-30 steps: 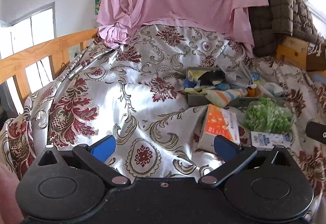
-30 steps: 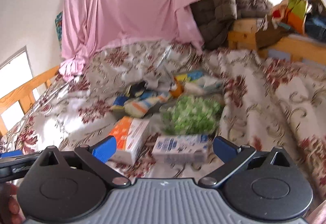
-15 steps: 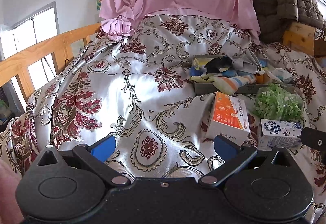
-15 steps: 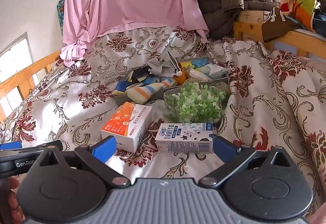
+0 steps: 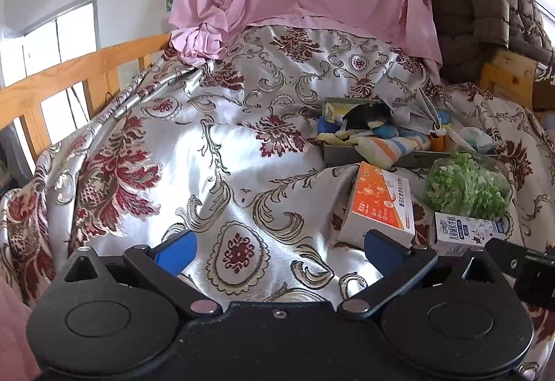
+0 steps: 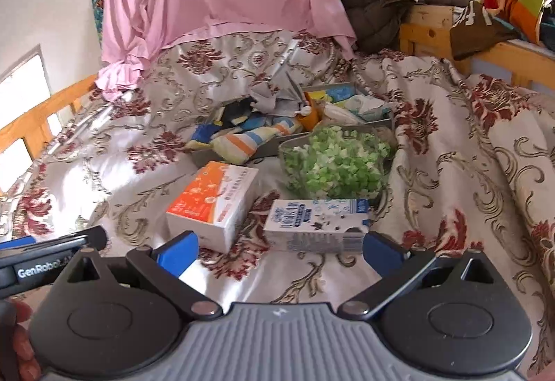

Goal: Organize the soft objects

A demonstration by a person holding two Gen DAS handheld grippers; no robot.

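Both grippers hover over the bed with jaws spread wide, holding nothing: the left gripper at lower centre of its view, the right gripper likewise. Soft socks fill a grey tray at mid-frame, behind a tissue pack, milk carton and green-filled bag.

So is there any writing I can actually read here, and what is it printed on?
"GenRobot": white letters on the black bar of the left gripper, cut off at the end.
Orange tissue pack: Chinese print, too blurred to read.
Blue and white milk carton: large Chinese characters, too blurred to read.
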